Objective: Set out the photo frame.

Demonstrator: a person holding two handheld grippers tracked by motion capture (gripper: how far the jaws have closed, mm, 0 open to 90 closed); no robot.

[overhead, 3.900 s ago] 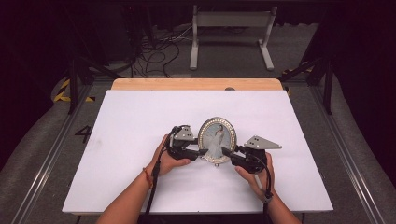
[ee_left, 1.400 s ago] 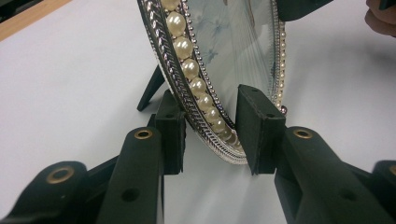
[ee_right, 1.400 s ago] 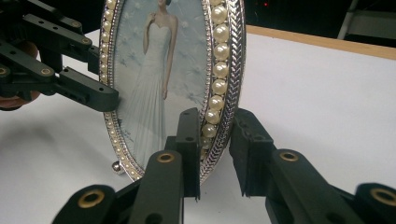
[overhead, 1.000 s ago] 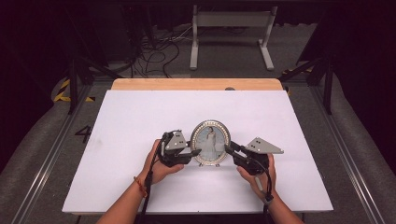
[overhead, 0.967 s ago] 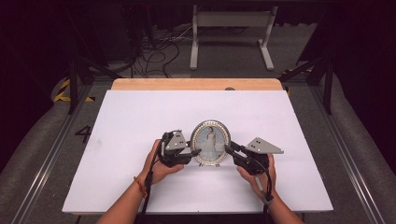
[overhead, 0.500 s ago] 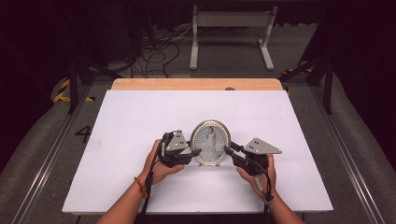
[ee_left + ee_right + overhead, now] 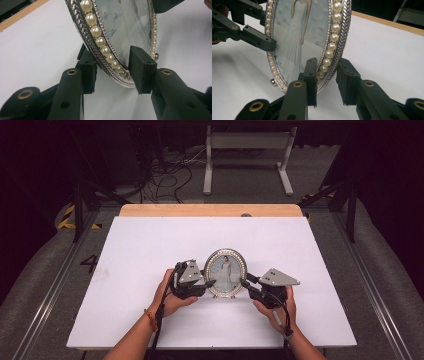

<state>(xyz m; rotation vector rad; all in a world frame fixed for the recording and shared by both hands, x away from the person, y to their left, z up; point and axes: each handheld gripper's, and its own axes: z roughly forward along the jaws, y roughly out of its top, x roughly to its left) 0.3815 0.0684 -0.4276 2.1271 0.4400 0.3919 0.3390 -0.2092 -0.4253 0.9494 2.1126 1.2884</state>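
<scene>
Since the frame nearly four seconds back, both hands and the oval silver picture frame with a pearl-beaded rim [image 7: 225,272] have shifted slightly left and toward the person's side of the table; over the last second the frame has stayed put, standing upright; the left gripper [image 7: 113,75] has just been opening its jaws, and its left gripper view shows the frame's lower edge between the two black pads, the right-hand pad close against the glass and beads, the left-hand pad behind the rim with a small gap, so the hold looks loosened; the right gripper [image 7: 327,82] has its jaws narrowly apart around the opposite lower edge, one pad against the pearl rim in front, the other just clear of the ridged silver back; in the high view the left gripper [image 7: 192,282] and right gripper [image 7: 260,290] flank the frame on the white table surface [image 7: 150,245], near its front middle; behind it runs a wooden strip [image 7: 210,210], and a white metal stand [image 7: 247,150] sits on the floor beyond.
</scene>
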